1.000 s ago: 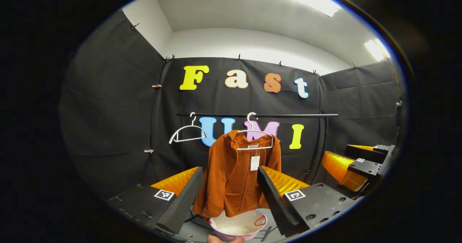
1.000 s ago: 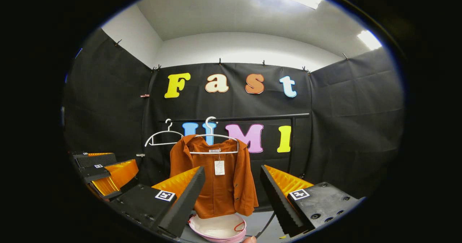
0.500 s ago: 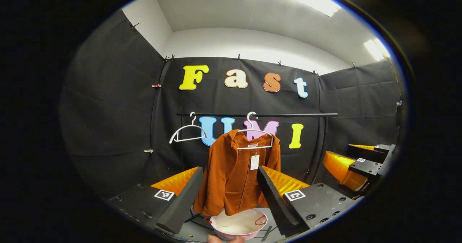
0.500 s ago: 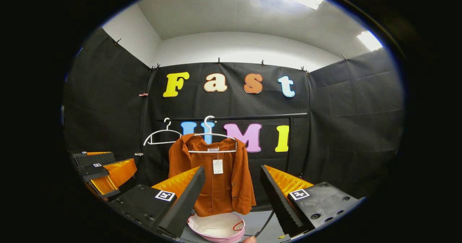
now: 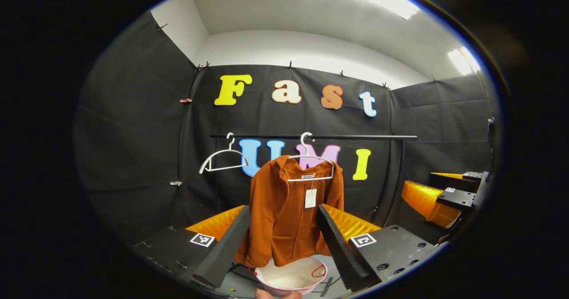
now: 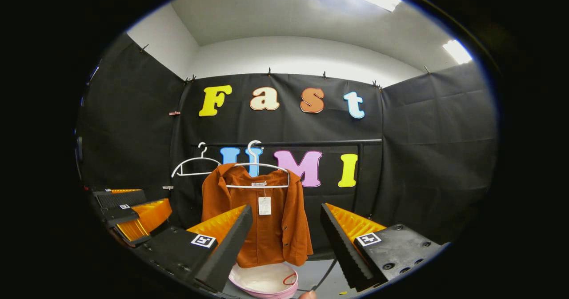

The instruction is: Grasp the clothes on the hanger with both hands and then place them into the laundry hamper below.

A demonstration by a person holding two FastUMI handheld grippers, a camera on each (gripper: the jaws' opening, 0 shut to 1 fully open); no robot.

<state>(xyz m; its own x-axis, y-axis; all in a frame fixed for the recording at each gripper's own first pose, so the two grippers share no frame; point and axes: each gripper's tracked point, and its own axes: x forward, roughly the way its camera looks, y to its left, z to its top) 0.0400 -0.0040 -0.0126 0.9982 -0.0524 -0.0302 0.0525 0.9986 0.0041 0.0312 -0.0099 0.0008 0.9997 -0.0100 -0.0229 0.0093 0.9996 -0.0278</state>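
Note:
A rust-orange jacket (image 5: 289, 219) (image 6: 262, 219) with a paper tag hangs on a white hanger (image 5: 311, 168) (image 6: 257, 174) from a black rail (image 5: 355, 137) (image 6: 320, 144). Below it stands a pink-rimmed white laundry hamper (image 5: 291, 277) (image 6: 266, 281). My left gripper (image 5: 280, 241) is open, well short of the jacket, which shows between its fingers. My right gripper (image 6: 284, 241) is open too, also at a distance, with the jacket a little left of its gap. The right gripper (image 5: 444, 197) shows at the right edge of the left gripper view, and the left gripper (image 6: 133, 210) at the left edge of the right gripper view.
An empty white hanger (image 5: 222, 161) (image 6: 193, 168) hangs on the rail left of the jacket. The rail's upright post (image 5: 395, 179) (image 6: 358, 179) stands at the right. Black cloth walls close the booth on three sides. A fingertip (image 5: 273, 294) shows at the bottom edge.
Both grippers have moved slightly forward and tilted; the jacket and rail sit a little higher and to the left in both views. Both stay open.

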